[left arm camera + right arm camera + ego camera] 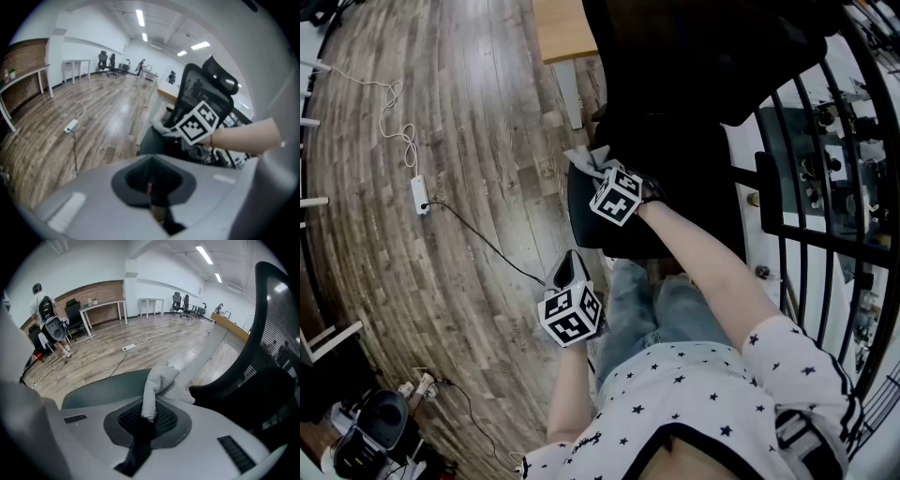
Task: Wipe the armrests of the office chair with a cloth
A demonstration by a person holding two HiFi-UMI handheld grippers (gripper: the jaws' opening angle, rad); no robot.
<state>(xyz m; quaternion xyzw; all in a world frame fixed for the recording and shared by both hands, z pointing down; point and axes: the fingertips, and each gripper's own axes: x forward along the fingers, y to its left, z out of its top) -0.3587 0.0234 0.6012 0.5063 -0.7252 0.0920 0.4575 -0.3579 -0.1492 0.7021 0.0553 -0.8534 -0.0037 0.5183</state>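
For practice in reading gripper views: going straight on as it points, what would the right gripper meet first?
Probably the armrest, just beyond the cloth in its jaws; depth is unclear.

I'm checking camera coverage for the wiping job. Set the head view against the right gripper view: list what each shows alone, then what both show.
Head view only: the left gripper, the person's star-print shirt and the black railing.
Right gripper view only: the right gripper with its jaws shut on a fold of the cloth, plus the brick wall and the white desk.
Both: the cloth against the armrest, the chair's backrest, the wooden floor and the power strip.
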